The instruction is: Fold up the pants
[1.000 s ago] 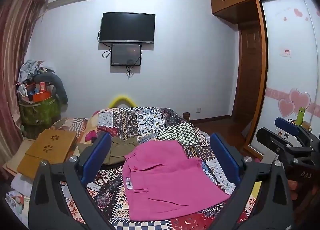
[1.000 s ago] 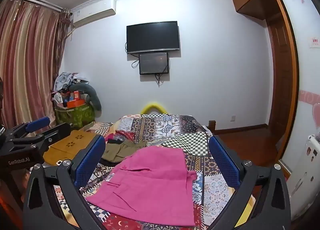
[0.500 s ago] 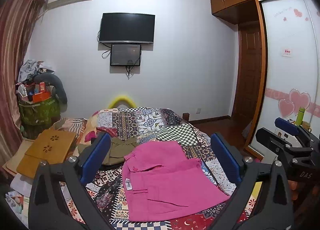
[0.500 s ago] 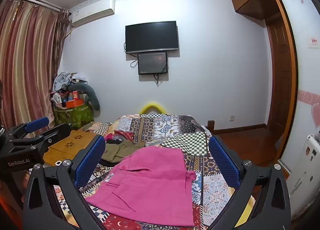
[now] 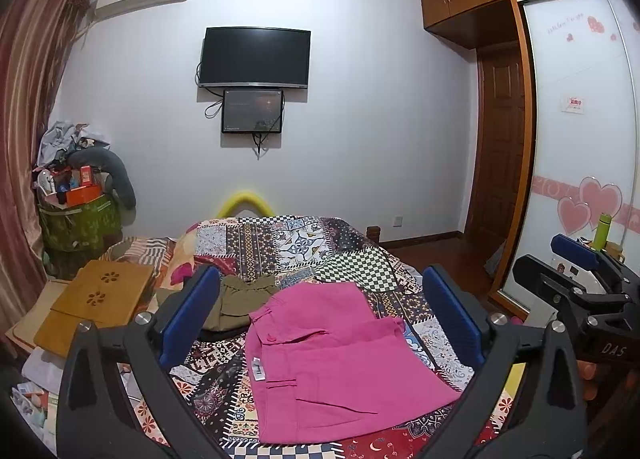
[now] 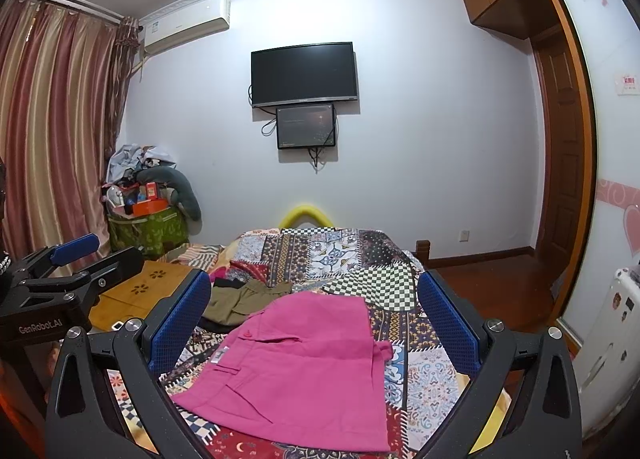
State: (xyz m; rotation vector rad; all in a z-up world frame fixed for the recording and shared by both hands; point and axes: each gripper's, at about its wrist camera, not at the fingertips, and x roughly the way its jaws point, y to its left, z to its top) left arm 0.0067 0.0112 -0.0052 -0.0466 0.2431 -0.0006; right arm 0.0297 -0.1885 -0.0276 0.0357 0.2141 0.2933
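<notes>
Left gripper (image 5: 320,319): jaws spread wide, holding nothing, held above the bed.
Right gripper (image 6: 316,323): jaws equally wide, empty, touching no cloth.
Pink pants (image 5: 340,359): lying on the patchwork quilt (image 5: 304,243), apparently already folded over, beside an olive garment (image 5: 240,299).

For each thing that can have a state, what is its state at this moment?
pink pants: folded, flat on the quilt
olive garment: crumpled, beside the pants
left gripper: open, holding nothing
right gripper: open, holding nothing
TV: screen dark
</notes>
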